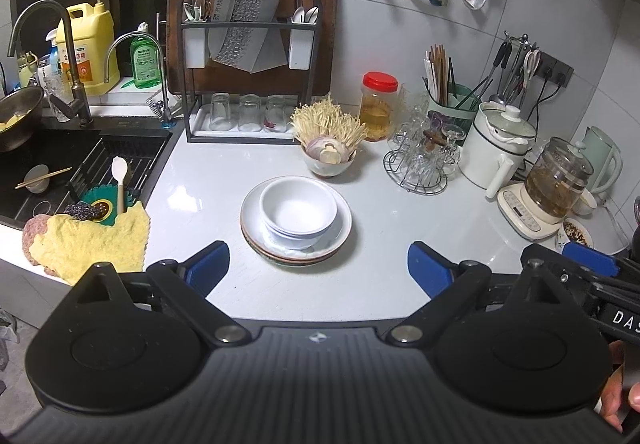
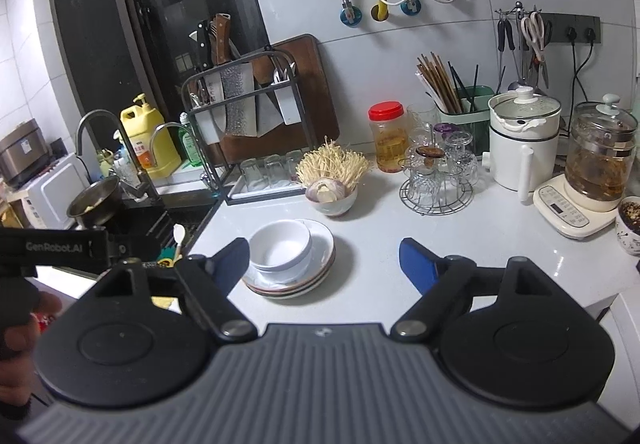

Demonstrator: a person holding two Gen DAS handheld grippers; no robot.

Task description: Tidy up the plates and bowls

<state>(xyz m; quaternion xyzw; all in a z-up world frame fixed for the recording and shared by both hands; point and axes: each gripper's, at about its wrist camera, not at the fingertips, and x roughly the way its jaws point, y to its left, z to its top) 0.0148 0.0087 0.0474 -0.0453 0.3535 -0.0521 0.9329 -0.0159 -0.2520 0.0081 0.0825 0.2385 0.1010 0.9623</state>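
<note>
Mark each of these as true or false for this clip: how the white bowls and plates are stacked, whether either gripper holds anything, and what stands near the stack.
1. The nested white bowls sit on top of the stacked round plates. True.
2. The left gripper is shut on a plate. False: its blue fingers are spread and empty, short of the stack.
3. The right gripper is open and holds nothing. True.
4. The stack stands inside the black sink. False: it stands on the white countertop, right of the sink.
5. The red-lidded clear jar lies on its side. False: it stands upright near the wall.
</note>
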